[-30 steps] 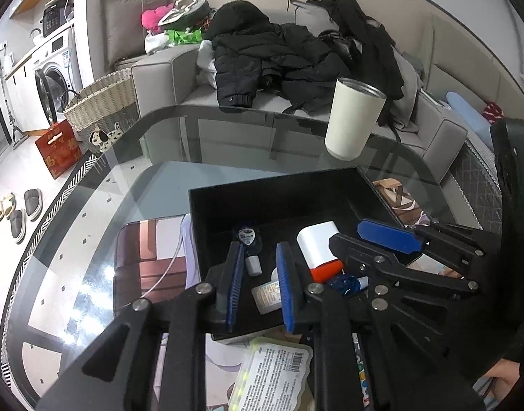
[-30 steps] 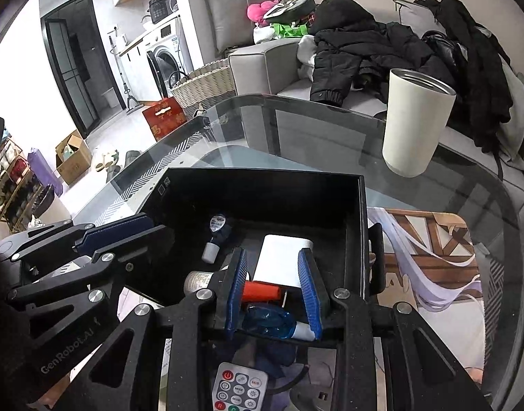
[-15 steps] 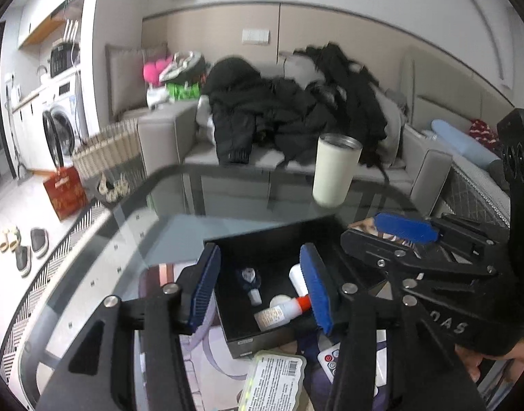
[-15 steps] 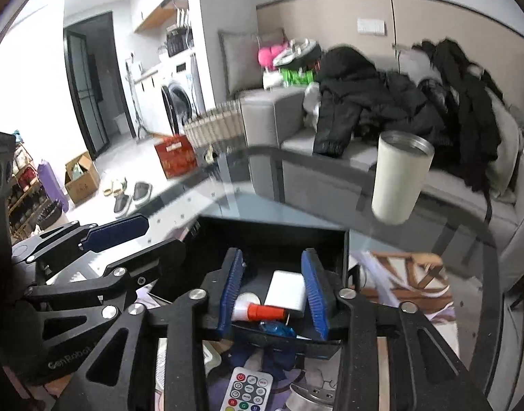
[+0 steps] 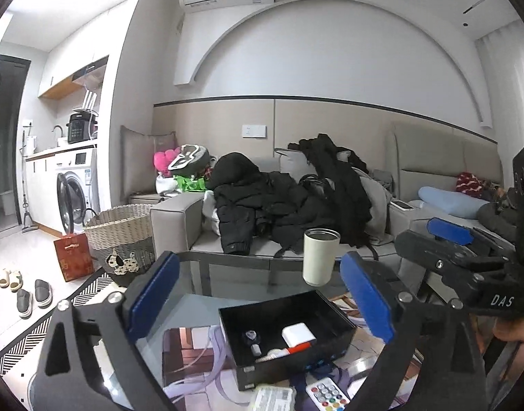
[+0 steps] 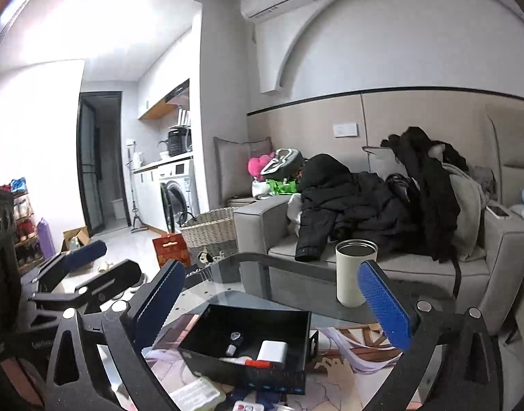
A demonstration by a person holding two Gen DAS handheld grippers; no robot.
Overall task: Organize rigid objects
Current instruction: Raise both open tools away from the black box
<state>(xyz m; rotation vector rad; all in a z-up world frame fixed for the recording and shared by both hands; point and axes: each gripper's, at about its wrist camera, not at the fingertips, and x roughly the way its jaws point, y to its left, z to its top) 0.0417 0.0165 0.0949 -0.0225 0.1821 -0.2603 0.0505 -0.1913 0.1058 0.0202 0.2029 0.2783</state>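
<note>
A black open box (image 5: pixel 344 325) (image 6: pixel 301 322) stands on the glass table and holds a white block (image 5: pixel 297 334) (image 6: pixel 272 351), a red-capped tube (image 5: pixel 284 350) (image 6: pixel 251 362) and a small bottle (image 5: pixel 252 339) (image 6: pixel 233 340). My left gripper (image 5: pixel 258 298) is wide open and empty, raised well above and behind the box. My right gripper (image 6: pixel 275 303) is also wide open and empty, held high over the box. A remote control (image 5: pixel 327 398) and a white packet (image 5: pixel 273 398) (image 6: pixel 196 394) lie on the table in front of the box.
A white tumbler (image 5: pixel 319 256) (image 6: pixel 354 272) stands at the table's far edge. Behind it is a grey sofa (image 5: pixel 179 219) piled with black coats (image 5: pixel 262 198). A wicker basket (image 5: pixel 123 236) and a red bag (image 5: pixel 73 257) sit on the floor at the left.
Both grippers have lifted up and back from the box and opened wide. The tube and other items stay in the box.
</note>
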